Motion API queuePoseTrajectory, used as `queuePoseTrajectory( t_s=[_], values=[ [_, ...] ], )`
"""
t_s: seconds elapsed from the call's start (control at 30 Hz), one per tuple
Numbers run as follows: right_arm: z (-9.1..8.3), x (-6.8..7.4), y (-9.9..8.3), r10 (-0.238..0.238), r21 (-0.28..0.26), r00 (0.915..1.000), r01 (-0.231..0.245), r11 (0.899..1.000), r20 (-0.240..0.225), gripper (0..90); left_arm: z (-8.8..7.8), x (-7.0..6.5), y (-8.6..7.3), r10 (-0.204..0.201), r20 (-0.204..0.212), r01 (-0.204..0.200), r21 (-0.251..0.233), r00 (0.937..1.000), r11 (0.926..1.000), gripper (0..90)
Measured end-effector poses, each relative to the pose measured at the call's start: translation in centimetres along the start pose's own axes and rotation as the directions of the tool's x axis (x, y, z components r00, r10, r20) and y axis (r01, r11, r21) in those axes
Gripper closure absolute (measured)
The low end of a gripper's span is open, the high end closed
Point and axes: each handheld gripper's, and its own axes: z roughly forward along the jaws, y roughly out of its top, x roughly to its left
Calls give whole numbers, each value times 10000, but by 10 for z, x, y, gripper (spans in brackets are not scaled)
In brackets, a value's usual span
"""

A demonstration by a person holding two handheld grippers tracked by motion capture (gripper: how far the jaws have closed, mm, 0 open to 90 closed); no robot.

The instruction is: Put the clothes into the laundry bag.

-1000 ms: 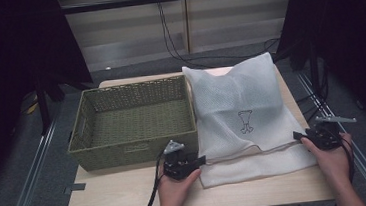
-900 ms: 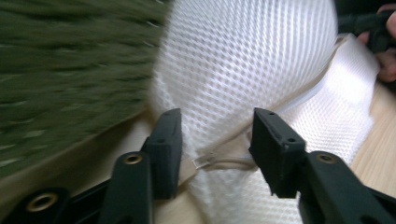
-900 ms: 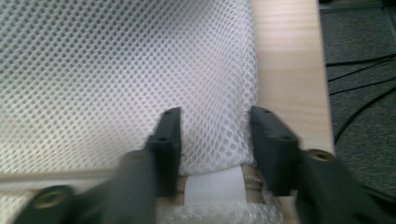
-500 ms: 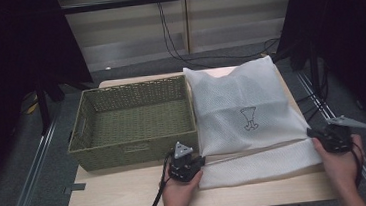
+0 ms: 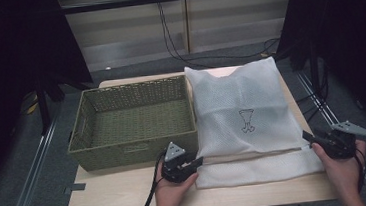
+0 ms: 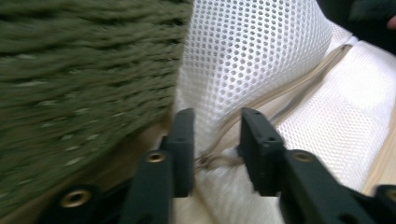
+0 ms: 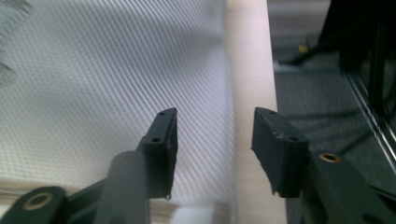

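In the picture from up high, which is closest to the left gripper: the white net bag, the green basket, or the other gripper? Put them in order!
From the left gripper:
1. White net bag, its folded near edge right at the jaws.
2. Green basket, just behind, a small gap away.
3. Right gripper, far across at the bag's other end.

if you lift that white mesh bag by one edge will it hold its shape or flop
Probably flop: the white mesh bag lies flat, with its near edge folded over. The open-weave netting looks thin, so likely light. It may snag on jaws rather than slip.
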Motion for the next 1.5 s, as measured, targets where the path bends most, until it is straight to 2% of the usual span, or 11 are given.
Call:
queuePoseTrajectory(
  t_s=[0.07,0.2,0.33,0.43,0.53,0.67,0.77,0.97,1.2,1.37,1.5],
  values=[
    [-7,9,4,-337,-382,9989,324,9987,-332,455,-7,4,-1,-63,74,65,-279,10000,9996,544],
    [-7,31,2,-1132,-213,9855,1114,9935,-1267,377,-21,13,-3,1,97,5,-681,10000,9977,420],
    [-2,46,1,-1228,-118,9726,1229,9923,-1973,331,-41,23,-9,287,8,-284,-1191,9996,9925,308],
    [-2,57,2,-1353,-142,9547,1364,9906,-2650,284,-55,27,-12,561,-340,-596,-1096,9978,9922,236],
    [-1,66,4,-1193,20,9339,1274,9919,-3370,176,-65,36,-14,363,-305,-393,-1025,9989,9940,135],
    [3,81,0,-1398,322,9157,1638,9860,-3767,0,-74,49,-18,81,-231,-97,-683,9997,9976,31],
    [5,89,-4,-1476,491,8969,1844,9816,-4169,0,-85,56,-24,317,-491,-335,-372,9983,9987,0],
    [8,96,-8,-1446,620,8916,1887,9801,-4291,0,-108,70,-33,355,-577,-380,-435,9977,9983,0],
    [5,96,-16,-1702,697,8780,2240,9721,-4473,0,-131,92,-44,142,-698,-179,-526,9975,9985,0],
    [7,93,-17,-1619,782,8790,2190,9726,-4486,0,-134,96,-45,-98,-565,59,-693,9984,9976,0],
    [7,92,-16,-1603,790,8783,2181,9727,-4503,0,-130,97,-46,-33,-632,2,-482,9980,9988,0]
  ],
)
